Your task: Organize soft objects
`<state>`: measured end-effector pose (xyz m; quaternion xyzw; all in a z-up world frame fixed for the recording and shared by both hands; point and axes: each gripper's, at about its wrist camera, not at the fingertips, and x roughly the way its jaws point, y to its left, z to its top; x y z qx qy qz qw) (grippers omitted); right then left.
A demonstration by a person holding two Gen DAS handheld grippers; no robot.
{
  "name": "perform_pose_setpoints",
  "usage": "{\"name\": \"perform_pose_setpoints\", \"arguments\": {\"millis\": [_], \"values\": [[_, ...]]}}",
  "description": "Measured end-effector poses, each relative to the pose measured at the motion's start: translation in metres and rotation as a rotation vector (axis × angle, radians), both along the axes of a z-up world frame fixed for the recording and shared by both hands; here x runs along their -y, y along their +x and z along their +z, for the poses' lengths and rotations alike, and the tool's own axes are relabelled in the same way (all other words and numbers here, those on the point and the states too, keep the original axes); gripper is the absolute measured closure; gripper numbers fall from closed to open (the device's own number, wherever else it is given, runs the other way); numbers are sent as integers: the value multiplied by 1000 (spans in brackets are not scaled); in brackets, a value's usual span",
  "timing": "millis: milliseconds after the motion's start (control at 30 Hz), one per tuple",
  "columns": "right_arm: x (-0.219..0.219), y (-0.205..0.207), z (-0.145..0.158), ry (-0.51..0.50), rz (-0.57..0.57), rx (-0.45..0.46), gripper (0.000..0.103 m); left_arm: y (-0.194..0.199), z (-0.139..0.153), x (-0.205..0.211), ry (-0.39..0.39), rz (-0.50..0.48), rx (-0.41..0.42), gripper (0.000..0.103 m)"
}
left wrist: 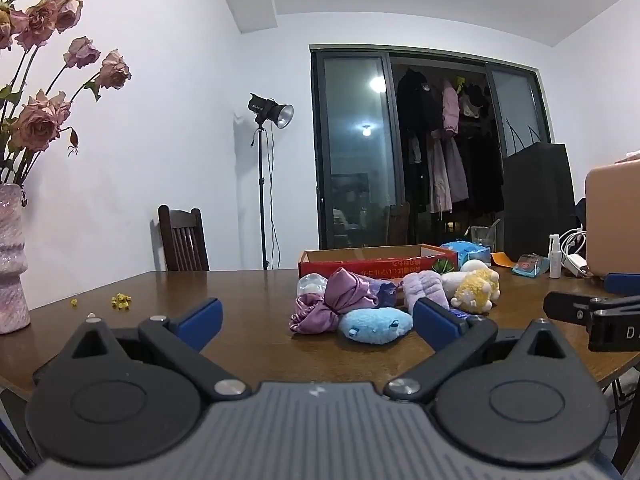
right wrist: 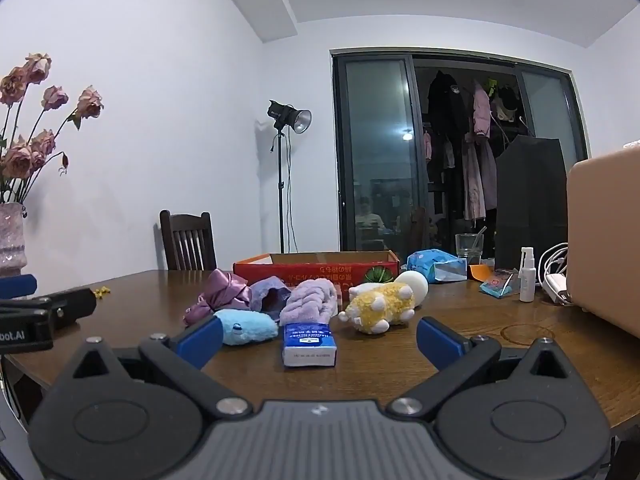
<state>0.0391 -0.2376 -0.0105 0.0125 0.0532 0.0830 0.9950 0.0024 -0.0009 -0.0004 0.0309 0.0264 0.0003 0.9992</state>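
Both grippers hover at the near edge of a dark wooden surface (right wrist: 380,364), each with jaws spread wide and nothing between them: the left gripper (left wrist: 316,320) faces a light-blue plush toy (left wrist: 375,325), the right gripper (right wrist: 318,338) a blue tissue pack (right wrist: 309,343). The soft objects lie heaped toward the middle of the surface, in front of a shallow red cardboard box (right wrist: 316,270): a purple satin scrunchie (left wrist: 340,300), a lilac fleece piece (right wrist: 309,300) and a yellow-and-white plush animal (right wrist: 380,306). A pink vase of dried roses (left wrist: 12,256) stands at the left edge.
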Motion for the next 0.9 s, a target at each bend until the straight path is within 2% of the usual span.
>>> {"name": "perform_pose_setpoints", "arguments": {"millis": [900], "values": [[0,0,-5,-5,2,-17,0,3,-1,0,-8,-1,-17,0]]}}
